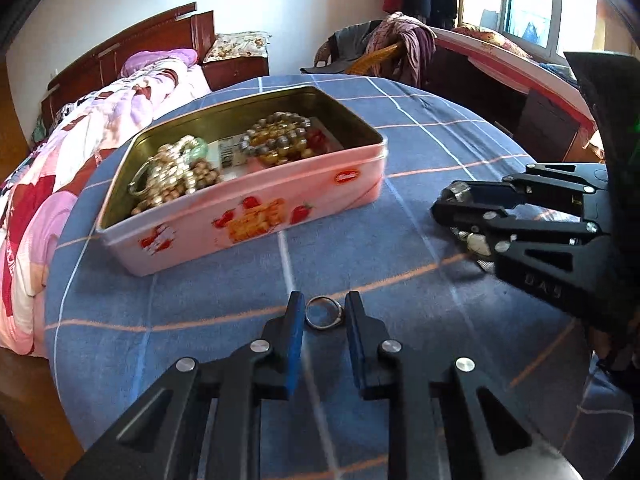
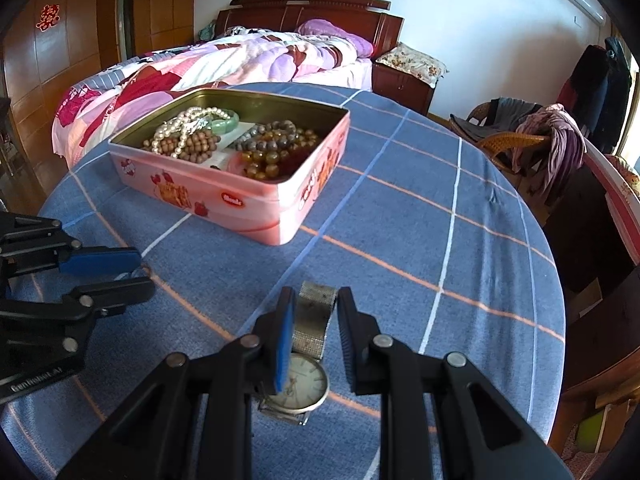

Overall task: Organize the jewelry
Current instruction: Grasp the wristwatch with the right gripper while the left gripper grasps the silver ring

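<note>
A pink tin stands open on the blue checked tablecloth, holding bead bracelets and a pearl string. My left gripper is open with a silver ring lying on the cloth between its fingertips; it also shows at the left of the right wrist view. My right gripper is open, straddling the mesh band of a silver wristwatch lying on the cloth. The right gripper shows at the right of the left wrist view over the watch.
The round table carries the blue cloth. A bed lies behind the tin, with a nightstand beside it. A wicker chair with clothes and a desk stand at the right.
</note>
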`<action>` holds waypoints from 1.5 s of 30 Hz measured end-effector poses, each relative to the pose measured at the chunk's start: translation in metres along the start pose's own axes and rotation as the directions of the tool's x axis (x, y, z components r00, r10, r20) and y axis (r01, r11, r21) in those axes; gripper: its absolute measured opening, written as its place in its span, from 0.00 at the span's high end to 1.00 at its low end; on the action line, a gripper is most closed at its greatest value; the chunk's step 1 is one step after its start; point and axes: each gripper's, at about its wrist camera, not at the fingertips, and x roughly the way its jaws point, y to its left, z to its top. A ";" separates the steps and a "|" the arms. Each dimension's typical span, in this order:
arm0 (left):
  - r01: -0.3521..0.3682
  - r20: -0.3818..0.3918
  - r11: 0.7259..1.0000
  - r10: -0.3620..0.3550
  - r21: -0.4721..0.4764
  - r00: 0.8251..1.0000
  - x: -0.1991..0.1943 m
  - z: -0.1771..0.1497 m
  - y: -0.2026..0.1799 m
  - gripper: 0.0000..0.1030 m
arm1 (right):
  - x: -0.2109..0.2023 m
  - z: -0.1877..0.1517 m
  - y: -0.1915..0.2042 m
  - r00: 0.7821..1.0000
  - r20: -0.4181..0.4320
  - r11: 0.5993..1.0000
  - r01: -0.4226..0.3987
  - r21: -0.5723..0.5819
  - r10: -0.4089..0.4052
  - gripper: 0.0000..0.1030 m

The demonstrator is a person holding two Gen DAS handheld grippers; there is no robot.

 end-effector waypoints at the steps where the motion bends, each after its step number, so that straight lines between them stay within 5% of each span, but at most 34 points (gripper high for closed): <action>1: 0.001 0.002 1.000 -0.001 -0.006 1.000 -0.001 -0.001 0.003 0.80 | 0.000 0.000 0.000 1.000 0.000 1.000 0.000 0.001 0.000 0.77; 3: 0.007 0.009 1.000 -0.007 -0.025 1.000 -0.004 -0.003 0.009 0.83 | 0.000 0.000 0.001 1.000 0.001 1.000 0.001 -0.001 -0.001 0.77; 4: 0.012 0.015 1.000 -0.011 -0.029 1.000 -0.006 -0.003 0.011 0.98 | -0.001 0.000 0.001 1.000 0.003 1.000 0.001 -0.002 -0.001 0.77; 13: -0.055 0.030 0.998 0.055 -0.015 0.998 -0.013 -0.005 0.013 0.98 | -0.004 -0.001 0.003 1.000 0.015 1.000 0.001 -0.005 -0.001 0.77; 15: -0.089 0.024 0.996 0.090 -0.024 0.996 -0.013 -0.007 0.015 0.94 | -0.004 -0.001 0.004 1.000 0.015 1.000 -0.001 -0.004 0.001 0.77; 17: -0.083 0.012 0.996 0.084 -0.030 0.996 -0.013 -0.010 0.015 0.75 | -0.004 -0.001 0.003 1.000 0.014 1.000 0.000 -0.005 0.000 0.77; 20: -0.104 0.000 0.993 0.104 -0.053 0.995 -0.010 -0.014 0.016 0.59 | -0.004 -0.001 0.003 1.000 0.016 1.000 -0.001 -0.005 0.001 0.77; 26: -0.073 0.010 0.994 0.074 -0.083 0.997 -0.009 -0.015 0.021 0.57 | -0.003 0.000 0.001 1.000 0.013 1.000 -0.015 0.007 0.014 0.78; 30: -0.049 0.020 0.996 0.051 -0.080 0.998 -0.004 -0.010 0.021 0.58 | -0.003 0.001 0.002 1.000 0.015 1.000 -0.012 0.003 0.012 0.78; 32: -0.048 0.026 0.996 0.050 -0.080 0.998 -0.004 -0.009 0.022 0.80 | -0.003 0.000 0.002 1.000 0.015 1.000 -0.011 0.002 0.011 0.79; 45: -0.053 0.027 0.998 0.054 -0.047 0.998 -0.012 -0.014 0.014 0.81 | -0.005 0.001 0.001 0.999 0.030 1.000 -0.016 0.006 0.016 0.79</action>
